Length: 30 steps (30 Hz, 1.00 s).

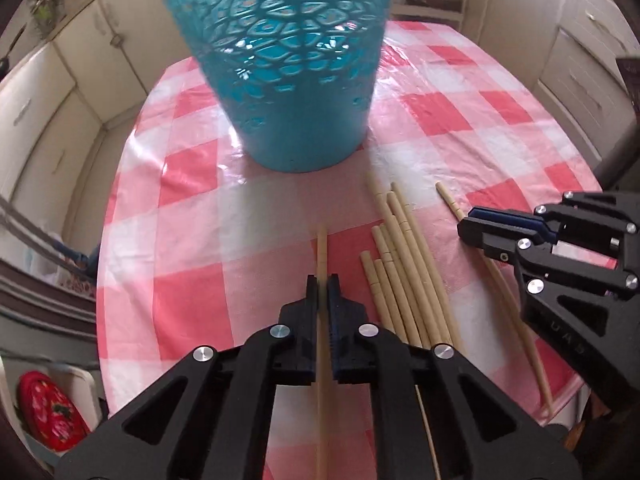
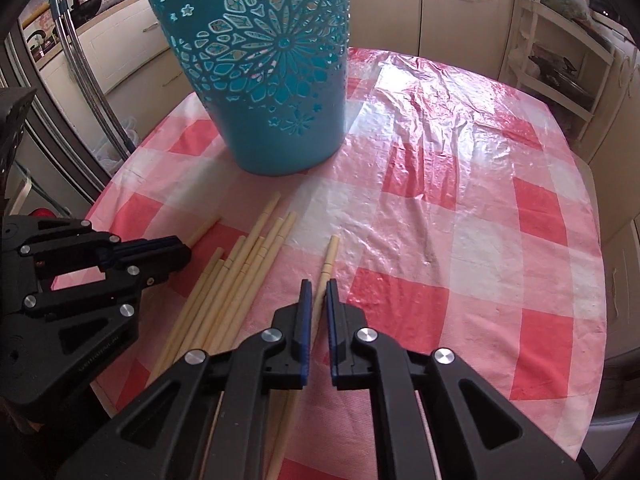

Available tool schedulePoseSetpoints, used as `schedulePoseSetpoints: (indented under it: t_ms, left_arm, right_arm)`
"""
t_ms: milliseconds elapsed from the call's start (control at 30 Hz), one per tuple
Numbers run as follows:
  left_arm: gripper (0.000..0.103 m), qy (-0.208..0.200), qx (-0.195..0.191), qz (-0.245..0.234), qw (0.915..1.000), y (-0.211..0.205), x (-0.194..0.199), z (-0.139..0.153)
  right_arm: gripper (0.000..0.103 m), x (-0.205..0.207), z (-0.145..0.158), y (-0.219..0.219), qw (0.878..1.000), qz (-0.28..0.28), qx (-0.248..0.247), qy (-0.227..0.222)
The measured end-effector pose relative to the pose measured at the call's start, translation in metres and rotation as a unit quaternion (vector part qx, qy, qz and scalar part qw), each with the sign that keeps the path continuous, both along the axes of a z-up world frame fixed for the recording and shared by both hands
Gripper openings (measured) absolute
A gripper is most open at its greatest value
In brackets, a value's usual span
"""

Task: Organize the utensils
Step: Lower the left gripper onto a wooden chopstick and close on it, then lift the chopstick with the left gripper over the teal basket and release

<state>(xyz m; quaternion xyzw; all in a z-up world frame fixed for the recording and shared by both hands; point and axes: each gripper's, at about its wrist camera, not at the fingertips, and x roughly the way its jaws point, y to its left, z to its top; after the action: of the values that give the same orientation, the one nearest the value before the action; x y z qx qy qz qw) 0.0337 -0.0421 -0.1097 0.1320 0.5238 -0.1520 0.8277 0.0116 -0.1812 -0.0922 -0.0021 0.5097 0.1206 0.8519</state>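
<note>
Here the left gripper (image 1: 322,280) is closed on one chopstick (image 1: 322,248) before the bin (image 1: 288,80). The right gripper (image 2: 316,285), slightly open, straddles another chopstick (image 2: 329,258); whether it pinches is unclear. About seven more lie in a pile (image 1: 404,272) between them, their near ends hidden.

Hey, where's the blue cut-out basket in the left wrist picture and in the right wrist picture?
Left wrist view: the blue basket fills the top centre, standing on the checked tablecloth beyond the left hand-held gripper.
Right wrist view: the blue basket stands upper left of centre, far from the right hand-held gripper.
Shared landmark: the pile of loose chopsticks lying in front of the basket.
</note>
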Motion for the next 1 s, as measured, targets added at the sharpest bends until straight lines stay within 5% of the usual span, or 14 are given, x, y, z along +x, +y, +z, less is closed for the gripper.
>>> schedulePoseSetpoints:
  t_ms: [100,267,400,533,633,767,1000]
  left_arm:
    - [0.005,0.004,-0.034,0.007,0.9994,0.016,0.000,0.022]
    - [0.005,-0.051,-0.146,0.023,0.9877,0.059,-0.004,0.117]
    - [0.005,-0.159,-0.201,0.026,0.9661,0.071,0.009,0.209]
    - [0.005,-0.263,-0.236,0.032,0.9349,0.050,0.033,0.261]
    - [0.005,-0.317,-0.250,0.063,0.9125,0.031,0.059,0.270]
    - [0.005,-0.354,-0.228,0.103,0.9009,0.003,0.095,0.248]
    - [0.005,-0.329,-0.200,0.147,0.9109,-0.009,0.131,0.186]
  right_arm:
    - [0.008,0.001,-0.002,-0.013,0.999,-0.012,0.042,0.006]
    - [0.008,-0.004,-0.008,-0.026,0.996,-0.020,0.092,-0.007]
    - [0.008,-0.003,-0.011,-0.031,0.993,-0.026,0.115,-0.010]
    - [0.008,-0.006,-0.014,-0.037,0.990,-0.027,0.134,-0.019]
    - [0.008,-0.010,-0.015,-0.038,0.988,-0.027,0.150,-0.030]
    - [0.008,-0.009,-0.016,-0.040,0.987,-0.027,0.157,-0.034]
    - [0.008,-0.009,-0.018,-0.044,0.983,-0.031,0.178,-0.027]
